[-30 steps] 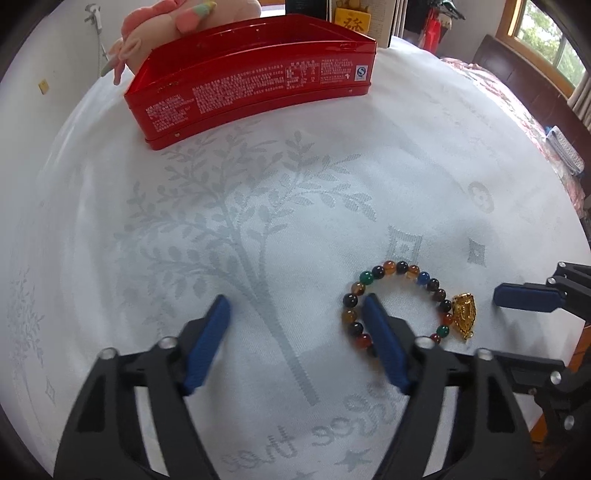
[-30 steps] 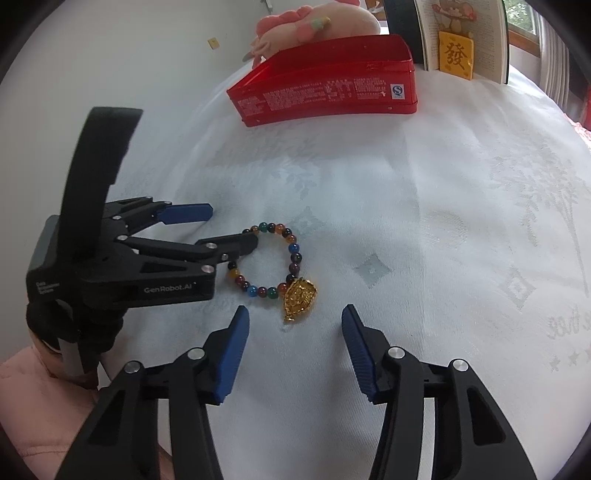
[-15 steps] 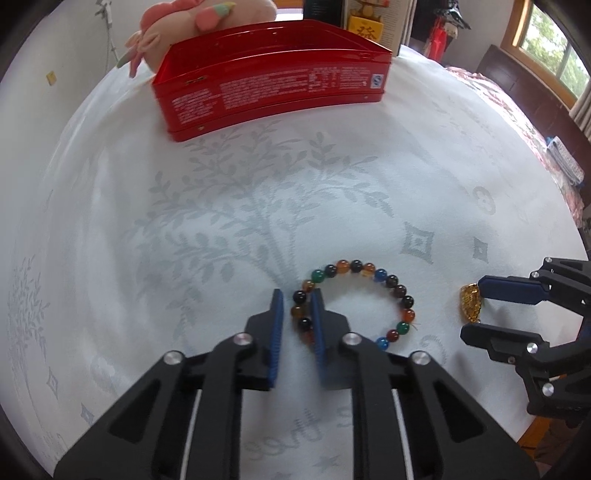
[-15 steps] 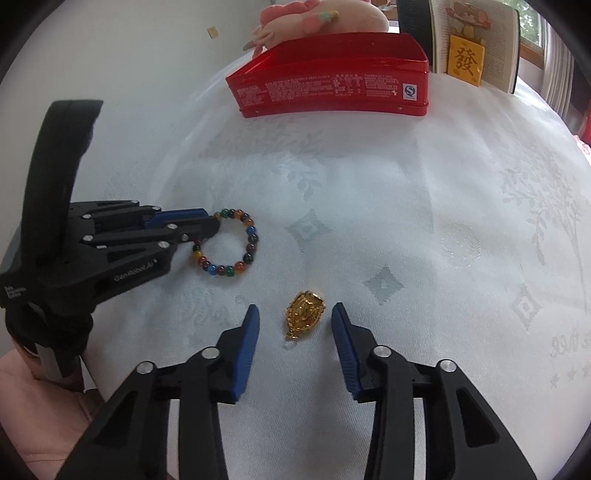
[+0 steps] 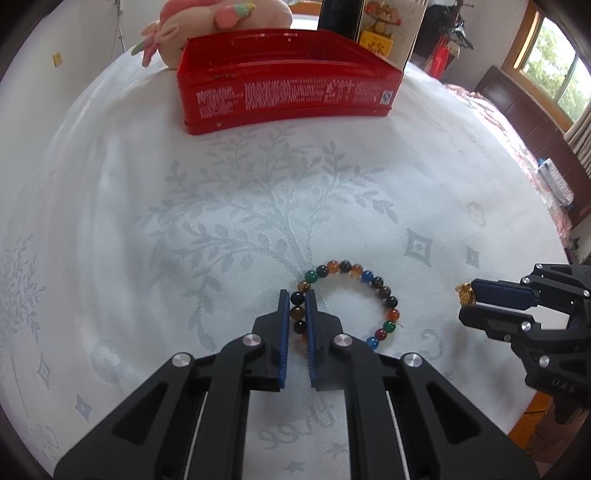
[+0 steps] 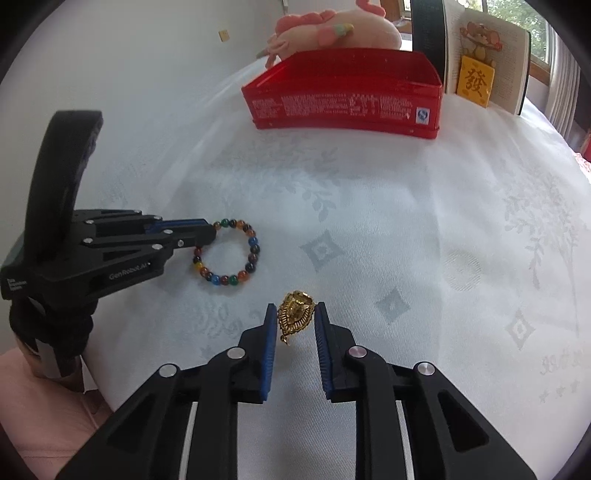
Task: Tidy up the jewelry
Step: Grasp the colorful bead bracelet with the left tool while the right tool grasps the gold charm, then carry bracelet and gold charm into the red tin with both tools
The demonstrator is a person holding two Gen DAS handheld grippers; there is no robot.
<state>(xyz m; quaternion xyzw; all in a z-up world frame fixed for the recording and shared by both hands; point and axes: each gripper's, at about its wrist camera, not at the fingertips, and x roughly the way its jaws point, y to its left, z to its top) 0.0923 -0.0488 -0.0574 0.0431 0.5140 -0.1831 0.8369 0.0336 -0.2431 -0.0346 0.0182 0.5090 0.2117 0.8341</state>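
The left hand-held gripper point(image 5: 296, 301) is pinched on the bead bracelet point(image 5: 347, 301), its blue pads gripping a few beads at the ring's near-left side; the rest of the loop lies flat on the white cloth of the counter point(image 5: 184, 221), ahead and to the right of the tips. The right hand-held gripper point(image 6: 295, 314) is closing its jaws around the gold pendant point(image 6: 294, 314), which sits between the pads; whether they press it yet I cannot tell. Far ahead of both stands the open red tin point(image 6: 343, 99), with a pink plush toy point(image 6: 332, 33) behind it.
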